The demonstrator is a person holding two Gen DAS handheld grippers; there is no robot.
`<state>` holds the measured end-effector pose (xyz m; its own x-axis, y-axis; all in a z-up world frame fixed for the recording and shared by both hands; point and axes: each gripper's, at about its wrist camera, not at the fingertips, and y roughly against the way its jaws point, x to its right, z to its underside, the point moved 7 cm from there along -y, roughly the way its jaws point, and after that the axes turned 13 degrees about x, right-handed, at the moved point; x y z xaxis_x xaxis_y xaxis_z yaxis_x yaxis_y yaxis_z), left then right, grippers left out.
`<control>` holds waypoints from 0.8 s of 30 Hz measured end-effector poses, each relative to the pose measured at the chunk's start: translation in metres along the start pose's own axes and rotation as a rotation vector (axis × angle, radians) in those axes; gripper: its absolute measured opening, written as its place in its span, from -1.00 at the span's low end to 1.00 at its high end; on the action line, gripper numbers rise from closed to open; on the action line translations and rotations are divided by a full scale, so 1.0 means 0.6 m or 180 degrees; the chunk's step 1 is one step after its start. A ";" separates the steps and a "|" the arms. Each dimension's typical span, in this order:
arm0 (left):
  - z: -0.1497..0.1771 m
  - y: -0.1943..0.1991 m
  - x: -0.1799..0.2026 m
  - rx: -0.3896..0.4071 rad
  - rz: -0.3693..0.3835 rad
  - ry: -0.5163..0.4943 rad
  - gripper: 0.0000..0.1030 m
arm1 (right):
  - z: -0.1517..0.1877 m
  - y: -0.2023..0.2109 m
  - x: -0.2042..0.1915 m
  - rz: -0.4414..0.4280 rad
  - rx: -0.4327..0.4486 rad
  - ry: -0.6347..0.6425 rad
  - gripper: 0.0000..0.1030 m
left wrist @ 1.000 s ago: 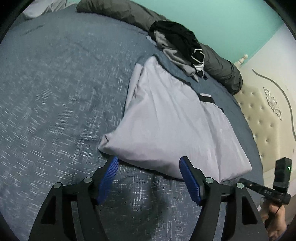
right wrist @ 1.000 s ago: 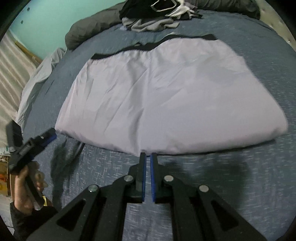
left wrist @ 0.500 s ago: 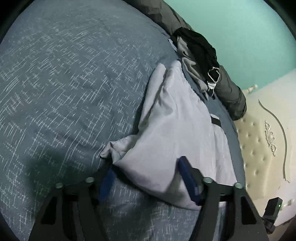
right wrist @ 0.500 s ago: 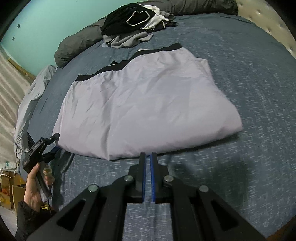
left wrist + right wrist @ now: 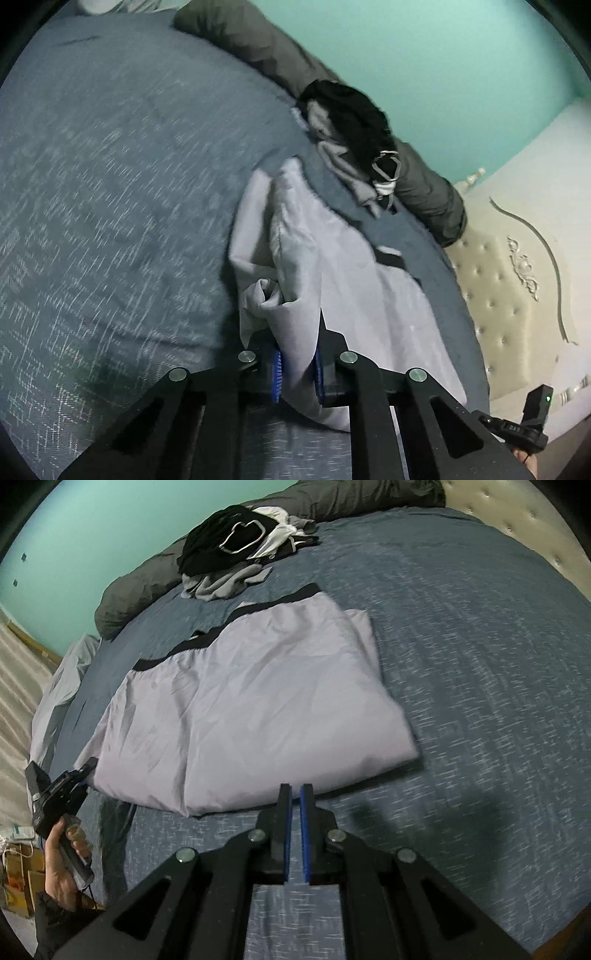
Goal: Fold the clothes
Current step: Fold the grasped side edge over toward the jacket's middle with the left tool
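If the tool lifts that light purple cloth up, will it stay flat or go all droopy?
Probably droopy. Where the left tool has just closed on the light purple cloth, the edge already bunches into soft folds. It looks thin and creased, so likely light. The rest lies on the bed and would probably drag along.

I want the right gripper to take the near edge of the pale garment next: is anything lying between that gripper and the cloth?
Nothing visible does. Between the shut right gripper and the pale garment lies only bare blue bedspread. The dark clothes pile sits beyond the garment. The left gripper has just closed on the garment's other corner.
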<state>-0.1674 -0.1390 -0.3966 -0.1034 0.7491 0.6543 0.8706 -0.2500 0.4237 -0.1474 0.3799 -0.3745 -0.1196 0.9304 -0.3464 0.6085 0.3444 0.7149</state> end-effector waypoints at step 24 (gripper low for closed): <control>0.190 -0.149 0.515 -0.0586 0.0948 -0.1537 -0.84 | -0.073 0.094 0.178 0.0129 0.0309 -0.0304 -0.92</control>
<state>-0.2223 0.1849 -0.3034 0.4004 0.8139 0.4210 0.7264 -0.5620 0.3956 -0.1601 0.5040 -0.3445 -0.0208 0.9256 -0.3780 0.6848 0.2887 0.6691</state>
